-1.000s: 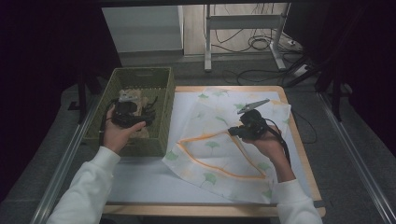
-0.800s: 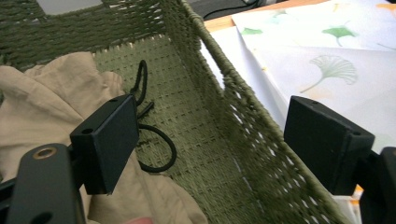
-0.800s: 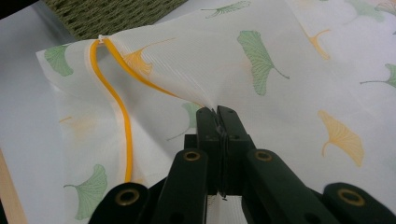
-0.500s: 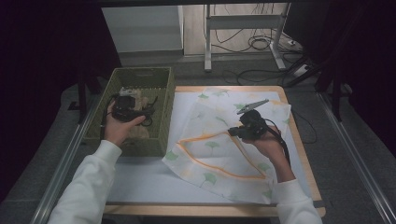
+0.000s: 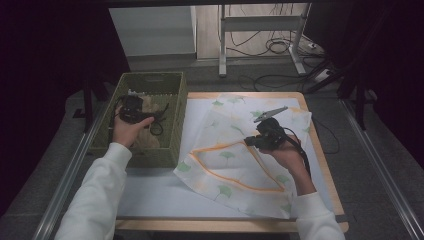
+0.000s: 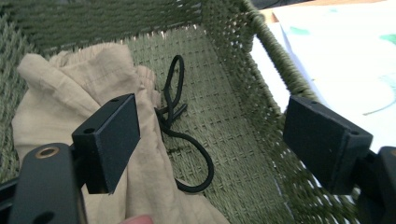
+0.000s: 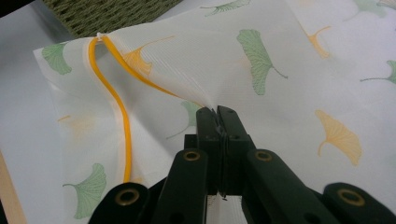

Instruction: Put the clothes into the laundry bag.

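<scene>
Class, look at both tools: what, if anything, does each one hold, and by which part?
The right tool pinches the white leaf-printed mesh bag by its upper layer near the orange-edged opening. The left tool, open over the green woven basket, holds nothing.

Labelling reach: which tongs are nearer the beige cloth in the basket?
Left. Left tongs hang open over the beige cloth; right tongs pinch the leaf-print bag outside the basket.

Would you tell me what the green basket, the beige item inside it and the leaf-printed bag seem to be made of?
Green basket: woven cord or fibre, matte, its weave visible. Beige item: soft crumpled cloth, probably cotton. Leaf-printed bag: thin, slightly sheer fabric with a fine ribbed weave, puckering where the right gripper pinches it.
</scene>
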{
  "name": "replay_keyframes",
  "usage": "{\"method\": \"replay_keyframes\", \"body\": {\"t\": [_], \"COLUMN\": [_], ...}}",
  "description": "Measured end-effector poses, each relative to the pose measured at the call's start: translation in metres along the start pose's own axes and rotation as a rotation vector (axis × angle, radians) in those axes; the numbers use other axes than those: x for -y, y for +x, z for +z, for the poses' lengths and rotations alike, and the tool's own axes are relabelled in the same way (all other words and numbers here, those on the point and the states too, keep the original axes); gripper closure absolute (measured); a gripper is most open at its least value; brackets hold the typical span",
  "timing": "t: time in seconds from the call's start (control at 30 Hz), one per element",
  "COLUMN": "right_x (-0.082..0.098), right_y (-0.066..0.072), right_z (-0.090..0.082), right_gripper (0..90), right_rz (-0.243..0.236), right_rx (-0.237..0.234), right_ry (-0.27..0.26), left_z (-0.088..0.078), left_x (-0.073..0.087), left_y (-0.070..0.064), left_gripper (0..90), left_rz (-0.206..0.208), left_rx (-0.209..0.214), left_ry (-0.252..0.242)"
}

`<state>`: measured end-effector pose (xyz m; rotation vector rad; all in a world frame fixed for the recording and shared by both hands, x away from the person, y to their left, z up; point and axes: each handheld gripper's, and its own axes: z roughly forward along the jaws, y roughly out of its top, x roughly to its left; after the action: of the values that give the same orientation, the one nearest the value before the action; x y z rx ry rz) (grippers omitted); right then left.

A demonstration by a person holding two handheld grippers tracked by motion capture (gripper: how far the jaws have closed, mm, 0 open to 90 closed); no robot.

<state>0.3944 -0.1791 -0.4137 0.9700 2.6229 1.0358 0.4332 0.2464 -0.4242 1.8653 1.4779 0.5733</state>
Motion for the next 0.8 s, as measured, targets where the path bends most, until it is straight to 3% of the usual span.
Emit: {"method": "replay_keyframes", "body": {"t": [0.5,0.8], "right_x": [0.000,0.000], "right_y": [0.000,-0.001], "right_z": [0.001,0.001], "right_gripper": [88.5,88.6], "right_rz": [-0.002,0.000], "right_rx": [0.000,0.002], "right_ry": [0.001,0.005], "left_z": [0.021,0.039], "left_x": [-0.003,0.003], "left_y": [0.021,0.030], "left_gripper": [17.7,17.1], "left_rz": [-0.052,-0.083], "left_rx": [-0.055,-0.076], "left_ry": [0.055,0.109]}}
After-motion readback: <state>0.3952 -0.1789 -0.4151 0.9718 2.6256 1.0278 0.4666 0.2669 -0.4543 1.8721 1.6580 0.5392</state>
